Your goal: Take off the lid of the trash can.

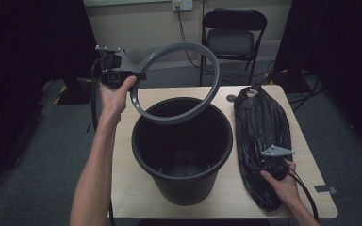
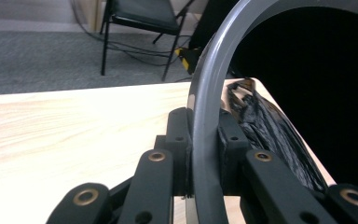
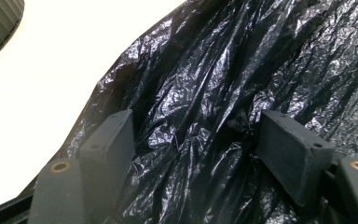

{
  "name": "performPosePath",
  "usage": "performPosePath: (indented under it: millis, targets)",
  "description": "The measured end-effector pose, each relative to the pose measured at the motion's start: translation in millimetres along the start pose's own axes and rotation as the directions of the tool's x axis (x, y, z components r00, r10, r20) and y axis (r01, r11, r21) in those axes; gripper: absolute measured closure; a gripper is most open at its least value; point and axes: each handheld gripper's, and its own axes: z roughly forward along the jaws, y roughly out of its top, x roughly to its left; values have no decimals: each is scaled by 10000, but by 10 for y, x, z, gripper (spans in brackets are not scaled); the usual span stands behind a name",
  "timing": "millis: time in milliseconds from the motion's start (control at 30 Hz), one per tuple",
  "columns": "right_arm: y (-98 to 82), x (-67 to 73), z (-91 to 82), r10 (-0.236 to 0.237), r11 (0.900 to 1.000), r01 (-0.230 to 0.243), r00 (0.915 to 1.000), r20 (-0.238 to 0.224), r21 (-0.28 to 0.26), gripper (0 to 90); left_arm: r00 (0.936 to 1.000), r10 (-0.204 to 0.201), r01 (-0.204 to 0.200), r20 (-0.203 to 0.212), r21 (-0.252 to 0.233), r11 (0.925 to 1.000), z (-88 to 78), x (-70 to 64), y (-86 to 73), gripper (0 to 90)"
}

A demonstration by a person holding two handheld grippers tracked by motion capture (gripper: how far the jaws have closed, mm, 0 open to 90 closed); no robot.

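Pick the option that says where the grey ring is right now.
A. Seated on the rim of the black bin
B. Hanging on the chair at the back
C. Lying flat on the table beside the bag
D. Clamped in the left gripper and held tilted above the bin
D: the left gripper has its jaws pressed on the grey ring, which hangs tilted above the black bin, clear of its rim.
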Motion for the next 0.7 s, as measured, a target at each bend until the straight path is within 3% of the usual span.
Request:
performPosePath:
  millis: [267,333,367,467,500,533,567,633,667,700]
  targets:
    - [0,1,0,14,10000,-14,10000,2,6,279,9944,-537,526,-908,-138,9985,144,78,119,786]
    - [2,2,1,47,10000,-47,10000,35,8,279,9912,-655,645,-1151,-127,9978,178,111,167,786]
    - [2,2,1,45,10000,-45,10000,37,10,279,9867,-833,815,-1398,-189,9965,217,138,214,786]
    - [2,2,1,47,10000,-47,10000,36,10,279,9836,-988,971,-1511,-181,9951,250,186,257,786]
    - [2,2,1,48,10000,-48,10000,35,10,279,9793,-1195,1176,-1632,-214,9928,289,229,292,786]
    - [2,2,1,48,10000,-48,10000,35,10,279,9793,-1195,1176,-1632,-214,9928,289,229,292,786]
    - [2,2,1,46,10000,-46,10000,37,10,279,9730,-1453,1414,-1791,-348,9893,339,272,321,786]
    - [2,3,1,51,10000,-51,10000,39,13,279,9648,-1460,1423,-2187,-330,9893,385,314,351,785]
    - [2,3,1,51,10000,-51,10000,39,13,279,9648,-1460,1423,-2187,-330,9893,385,314,351,785]
    - [2,2,1,44,10000,-44,10000,37,11,279,9571,-1586,1542,-2424,-373,9873,415,362,372,785]
